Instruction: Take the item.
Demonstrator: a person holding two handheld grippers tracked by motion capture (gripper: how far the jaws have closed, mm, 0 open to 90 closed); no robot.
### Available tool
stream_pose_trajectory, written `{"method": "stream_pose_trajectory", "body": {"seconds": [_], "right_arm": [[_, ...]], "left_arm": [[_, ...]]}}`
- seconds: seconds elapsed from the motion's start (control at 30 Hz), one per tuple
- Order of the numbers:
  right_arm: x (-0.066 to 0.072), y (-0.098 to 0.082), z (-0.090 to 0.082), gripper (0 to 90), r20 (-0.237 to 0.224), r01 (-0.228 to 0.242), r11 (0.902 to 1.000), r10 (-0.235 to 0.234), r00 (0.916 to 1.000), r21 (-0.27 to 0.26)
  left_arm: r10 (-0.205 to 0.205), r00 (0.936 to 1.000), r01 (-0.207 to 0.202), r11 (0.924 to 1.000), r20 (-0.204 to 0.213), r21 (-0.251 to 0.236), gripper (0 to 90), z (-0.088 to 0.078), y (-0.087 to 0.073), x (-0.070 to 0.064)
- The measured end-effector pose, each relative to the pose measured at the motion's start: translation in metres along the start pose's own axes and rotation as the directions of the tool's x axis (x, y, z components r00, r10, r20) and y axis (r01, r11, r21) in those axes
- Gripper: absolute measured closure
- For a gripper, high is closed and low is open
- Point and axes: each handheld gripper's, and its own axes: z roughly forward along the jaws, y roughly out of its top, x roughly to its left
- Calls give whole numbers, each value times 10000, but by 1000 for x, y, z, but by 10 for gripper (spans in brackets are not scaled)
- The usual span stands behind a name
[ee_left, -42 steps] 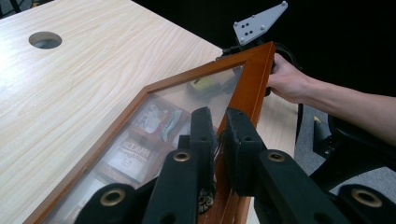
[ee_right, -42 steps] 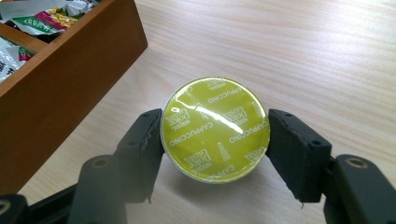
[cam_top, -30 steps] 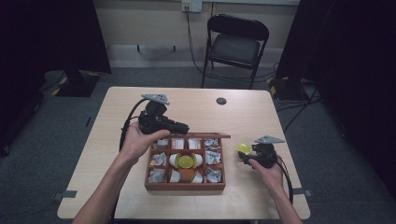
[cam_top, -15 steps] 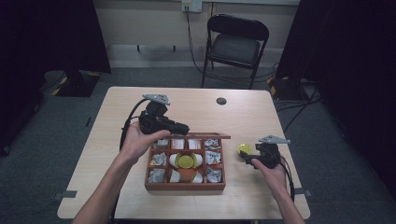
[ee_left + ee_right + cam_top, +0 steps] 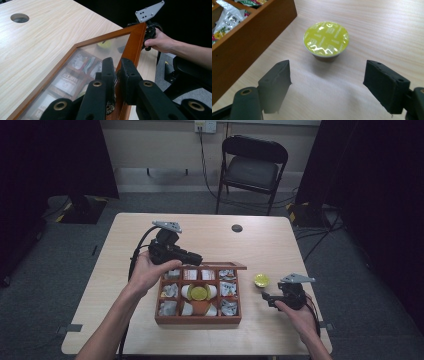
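Left gripper [image 5: 192, 258], at the wooden box's [image 5: 198, 320] far-left corner, pinches the frame of its glass lid [image 5: 133, 47], held raised. Inside the box lie packets and a yellow-topped capsule [image 5: 198, 293]. Right of the box, another yellow capsule [image 5: 326, 40] sits on the table [image 5: 260, 245], apart from the right gripper [image 5: 328, 85], whose jaws are spread with nothing between them.

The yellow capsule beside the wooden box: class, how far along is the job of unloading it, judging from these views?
Done: one yellow capsule stands upright on the table, apart from the wooden box, and the right gripper is open with nothing between its fingers. In hand: the left gripper is shut on the glass lid, holding it raised. Left: another yellow capsule sits in the box, and the lid is not yet closed.
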Motion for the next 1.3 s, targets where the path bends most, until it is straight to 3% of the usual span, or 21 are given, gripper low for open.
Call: {"method": "stream_pose_trajectory", "body": {"seconds": [0.1, 0.2, 0.47, 0.8, 1.3], "right_arm": [[-2, -7, -2, 211, 54, -31, 10000, 30, 10000, 82], [-4, -15, -1, 213, 118, -98, 9998, 96, 9999, 189], [-6, -24, 7, 215, 322, -71, 9984, 54, 9995, 555], [-3, -30, 8, 197, 597, 269, 9992, -287, 9978, 304], [-3, -33, 7, 194, 624, 269, 9996, -275, 9977, 114]], "left_arm": [[73, 10000, -73, 10000, 42, 56, 822, 1, -1, 0], [-146, 9998, 144, 9998, 118, 146, 821, 1, -1, 0], [-33, 10000, 28, 9988, 90, 495, 821, 3, -3, -4], [77, 10000, -79, 9968, 24, 800, 821, 6, -5, -10], [660, 9978, -666, 9926, 94, 1011, 823, 11, -14, -16]]}}
